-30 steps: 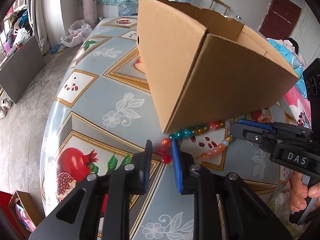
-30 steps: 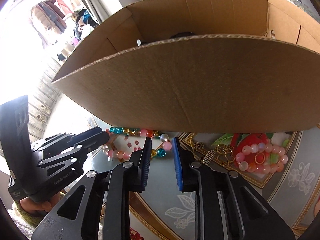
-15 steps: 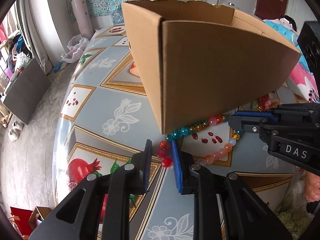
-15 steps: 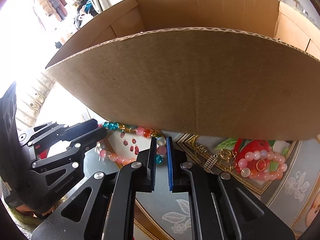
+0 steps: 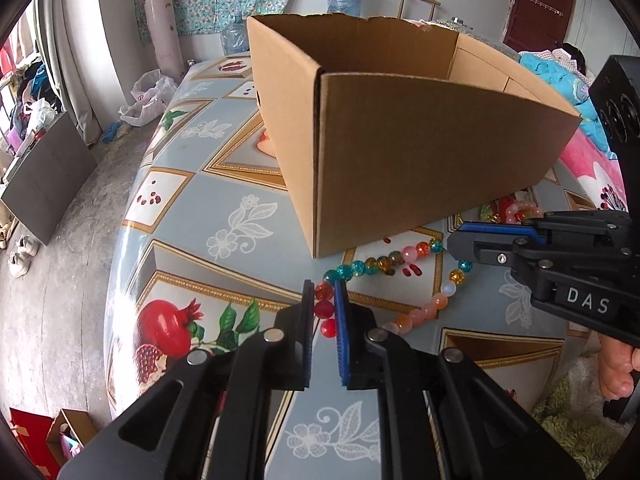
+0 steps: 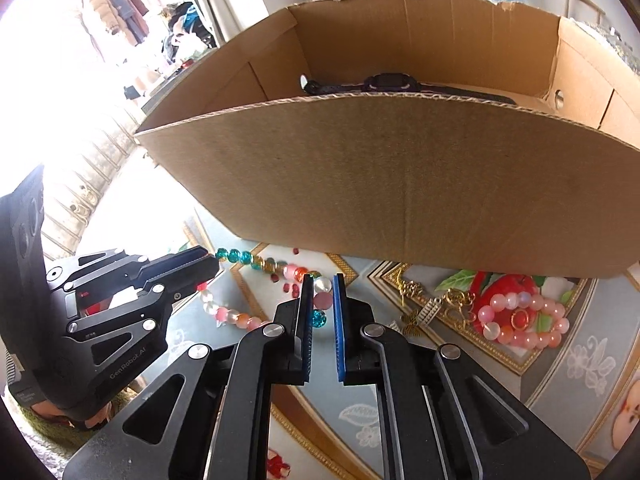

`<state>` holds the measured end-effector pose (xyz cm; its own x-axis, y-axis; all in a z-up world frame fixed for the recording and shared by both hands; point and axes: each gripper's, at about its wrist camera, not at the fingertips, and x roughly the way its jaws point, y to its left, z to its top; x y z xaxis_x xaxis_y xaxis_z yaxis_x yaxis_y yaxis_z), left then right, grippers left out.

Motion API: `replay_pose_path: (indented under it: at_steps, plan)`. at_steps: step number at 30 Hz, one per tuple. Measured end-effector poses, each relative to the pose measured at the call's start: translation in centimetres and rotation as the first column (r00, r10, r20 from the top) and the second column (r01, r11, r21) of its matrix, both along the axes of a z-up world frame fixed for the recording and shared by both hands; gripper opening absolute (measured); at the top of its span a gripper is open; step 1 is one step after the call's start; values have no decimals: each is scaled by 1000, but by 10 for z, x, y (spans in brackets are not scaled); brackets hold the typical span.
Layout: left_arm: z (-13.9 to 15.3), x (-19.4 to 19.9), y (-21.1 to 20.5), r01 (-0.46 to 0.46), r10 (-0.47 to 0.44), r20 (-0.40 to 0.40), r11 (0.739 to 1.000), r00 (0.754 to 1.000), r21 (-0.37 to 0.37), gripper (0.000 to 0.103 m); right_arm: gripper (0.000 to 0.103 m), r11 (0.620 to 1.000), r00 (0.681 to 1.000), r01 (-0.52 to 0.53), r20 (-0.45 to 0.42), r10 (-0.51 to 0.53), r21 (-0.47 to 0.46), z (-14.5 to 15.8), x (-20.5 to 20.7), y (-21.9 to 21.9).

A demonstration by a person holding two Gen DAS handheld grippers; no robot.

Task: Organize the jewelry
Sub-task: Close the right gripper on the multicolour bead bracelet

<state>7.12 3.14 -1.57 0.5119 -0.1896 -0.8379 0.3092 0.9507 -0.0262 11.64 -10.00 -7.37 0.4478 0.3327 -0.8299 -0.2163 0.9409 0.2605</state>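
A multicoloured bead necklace (image 5: 384,262) lies in a loop on the patterned table just in front of the open cardboard box (image 5: 400,152). My left gripper (image 5: 322,308) is shut on its red beads at the left end. My right gripper (image 6: 320,304) is shut on its white, pink and teal beads at the right end; it also shows in the left wrist view (image 5: 460,240). The necklace shows in the right wrist view (image 6: 260,264) too. A dark wristwatch (image 6: 392,84) lies inside the box (image 6: 380,184).
A pink bead bracelet (image 6: 520,320) with a gold ring and gold chain pieces (image 6: 432,304) lie on the table to the right, in front of the box. The table edge (image 5: 120,264) drops to the floor on the left.
Both grippers closed onto the necklace, the right first, then the left. Both views rose, so more of the box's inside and the watch now show.
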Motion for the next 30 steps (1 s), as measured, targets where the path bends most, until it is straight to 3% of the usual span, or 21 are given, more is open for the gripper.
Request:
replay_pose_path:
  at_steps: [13,30]
  plan:
    - [-9,-23,2,9,-8,-56,1000,998,27,9,8,996,999,-47,-27,45,-81,-17,-27,18]
    - [-12,-20,-1,20,-18,-49,999,999,41,10,9,981,997,-81,-2,82,-178,-33,-33,54]
